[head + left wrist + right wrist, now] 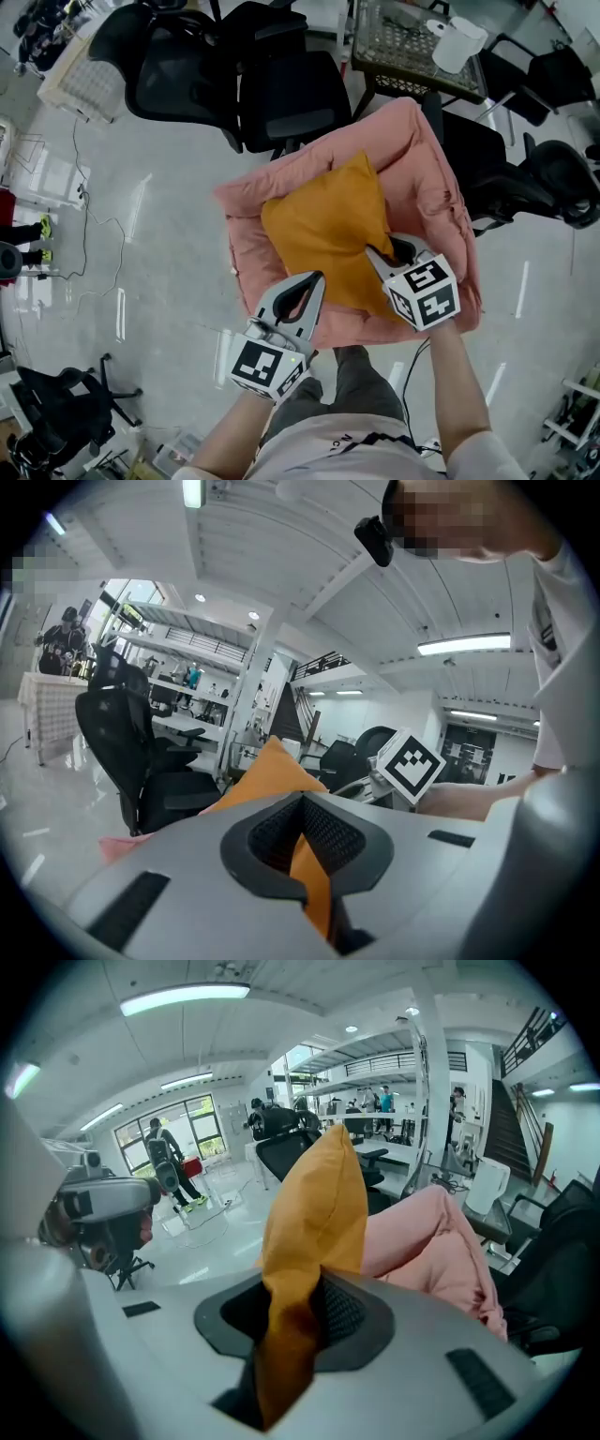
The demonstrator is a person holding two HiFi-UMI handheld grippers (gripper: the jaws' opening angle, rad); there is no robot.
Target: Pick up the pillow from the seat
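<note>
1. Lying in the hollow of the pink padded seat (433,183), the orange pillow (326,234) sits with one corner pointing toward the seat's back and its near edge toward the person.
2. The left claw (315,279) meets the pillow at its near left edge. In the left gripper view, a fold of the orange fabric (270,772) runs down between its jaws, which are pressed onto it.
3. The right claw (377,253) meets the pillow at its near right edge. In the right gripper view, its jaws pinch a thick bunch of the orange fabric (314,1194), and the rest of the pillow rises above them.
4. The seat's pink padding (433,1241) shows just beside the pillow in that view.
5. The right claw's marker cube (427,292) is over the seat's front right corner.
6. Black office chairs (211,70) stand beyond the seat, and a mesh worktop (394,52) with a white roll (457,42) on it is farther back.
</note>
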